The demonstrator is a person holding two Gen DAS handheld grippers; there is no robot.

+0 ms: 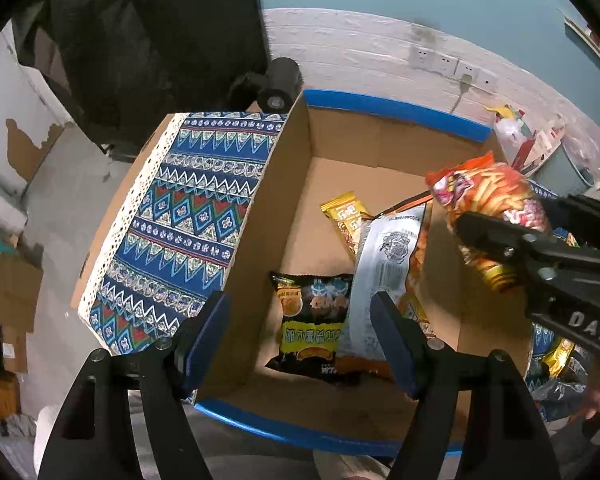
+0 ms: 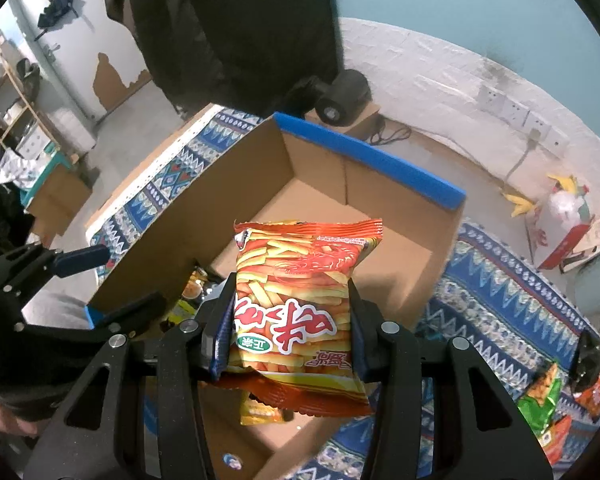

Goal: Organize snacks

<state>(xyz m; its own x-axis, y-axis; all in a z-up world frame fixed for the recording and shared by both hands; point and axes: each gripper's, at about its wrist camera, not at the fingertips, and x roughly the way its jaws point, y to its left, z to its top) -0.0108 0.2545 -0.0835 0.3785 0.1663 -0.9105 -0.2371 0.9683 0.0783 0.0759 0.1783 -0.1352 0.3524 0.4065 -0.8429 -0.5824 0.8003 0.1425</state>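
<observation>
A cardboard box [image 1: 284,208] with blue-taped rims stands on a patterned blue cloth [image 1: 180,216]; it also shows in the right wrist view [image 2: 236,184]. Inside lie a black snack bag [image 1: 312,320], a silver-backed bag [image 1: 384,264] and a yellow bar [image 1: 346,216]. My right gripper [image 2: 290,320] is shut on an orange fries snack bag [image 2: 300,280] and holds it above the box; the bag also shows in the left wrist view [image 1: 488,208]. My left gripper [image 1: 300,332] is open and empty over the box's near left corner, its fingers astride the left wall.
More snack bags [image 2: 556,404] lie on the cloth to the right of the box. A black cylinder [image 2: 342,98] sits on a small carton behind the box. A white brick wall with sockets [image 2: 504,108] is at the back; shelves and cartons [image 2: 28,120] stand left.
</observation>
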